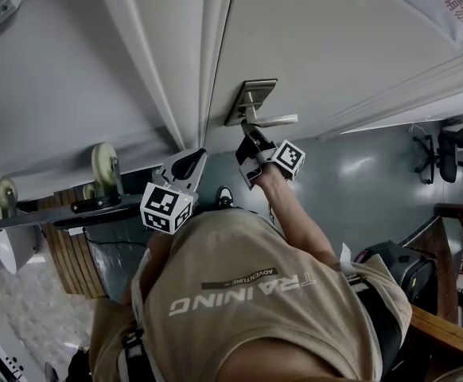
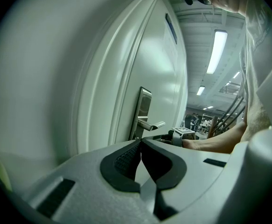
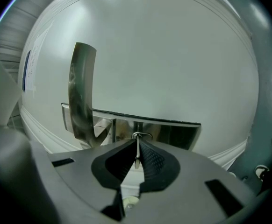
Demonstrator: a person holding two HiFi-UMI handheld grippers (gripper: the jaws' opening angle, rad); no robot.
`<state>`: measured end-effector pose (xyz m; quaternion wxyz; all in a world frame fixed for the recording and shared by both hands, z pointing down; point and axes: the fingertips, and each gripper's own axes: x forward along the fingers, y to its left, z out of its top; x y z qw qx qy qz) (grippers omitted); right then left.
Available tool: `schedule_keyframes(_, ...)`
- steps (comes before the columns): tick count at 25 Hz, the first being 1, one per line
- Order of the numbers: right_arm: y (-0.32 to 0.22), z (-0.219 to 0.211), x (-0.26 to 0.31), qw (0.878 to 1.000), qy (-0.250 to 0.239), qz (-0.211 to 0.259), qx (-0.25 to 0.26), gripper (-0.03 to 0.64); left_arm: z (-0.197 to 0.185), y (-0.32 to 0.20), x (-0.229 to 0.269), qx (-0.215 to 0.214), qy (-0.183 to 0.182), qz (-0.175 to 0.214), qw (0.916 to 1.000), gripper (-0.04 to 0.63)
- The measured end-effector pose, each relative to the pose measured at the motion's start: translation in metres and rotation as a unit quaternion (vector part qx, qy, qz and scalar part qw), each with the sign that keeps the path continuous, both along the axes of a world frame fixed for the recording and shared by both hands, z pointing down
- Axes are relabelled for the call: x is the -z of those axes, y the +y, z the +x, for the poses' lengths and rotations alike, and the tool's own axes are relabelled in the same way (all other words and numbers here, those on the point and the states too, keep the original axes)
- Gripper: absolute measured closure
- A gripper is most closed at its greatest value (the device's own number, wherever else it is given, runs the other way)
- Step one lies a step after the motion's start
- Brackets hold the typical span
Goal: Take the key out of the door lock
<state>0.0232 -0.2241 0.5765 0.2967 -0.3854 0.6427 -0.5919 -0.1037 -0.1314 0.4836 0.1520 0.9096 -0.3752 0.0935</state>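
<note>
A white door [image 1: 335,46] carries a metal lock plate [image 1: 251,100] with a lever handle [image 1: 273,121]. My right gripper [image 1: 248,139] is pressed up to the plate just below the handle. In the right gripper view the thin metal key [image 3: 137,149] stands edge-on between the black pads, its tip end at the lock plate [image 3: 171,132], and the right gripper [image 3: 137,144] is shut on it. The handle [image 3: 82,97] rises to the left of the jaws. My left gripper [image 1: 188,163] hangs by the door frame, shut and holding nothing [image 2: 140,144].
The door frame [image 1: 180,70] runs along the left of the door. A rack with wheels [image 1: 96,189] stands at the left. An office chair [image 1: 454,146] and a dark bag [image 1: 394,269] are on the grey floor at the right.
</note>
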Motion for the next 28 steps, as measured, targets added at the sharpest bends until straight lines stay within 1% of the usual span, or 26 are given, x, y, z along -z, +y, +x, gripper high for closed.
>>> schedule_keyframes(8, 0.0, 0.0, -0.001, 1.0, -0.001, -0.005, -0.004, 0.589, 0.001, 0.0, -0.002, 0.002, -0.003, 0.0, 1.0, 0.586)
schedule_keyframes(18, 0.008, 0.001, -0.002, 1.0, 0.002, 0.002, 0.012, 0.589, 0.003, -0.005, -0.005, 0.003, 0.0, 0.0, 1.0, 0.586)
schedule_keyframes(24, 0.009, 0.001, -0.002, 1.0, 0.006, -0.002, 0.019, 0.589, 0.013, -0.003, -0.001, -0.004, 0.005, 0.004, 1.0, 0.586)
schedule_keyframes(28, 0.009, 0.0, 0.0, 1.0, 0.004, -0.003, 0.023, 0.589, 0.007, -0.002, -0.001, 0.003, 0.002, 0.005, 1.0, 0.586)
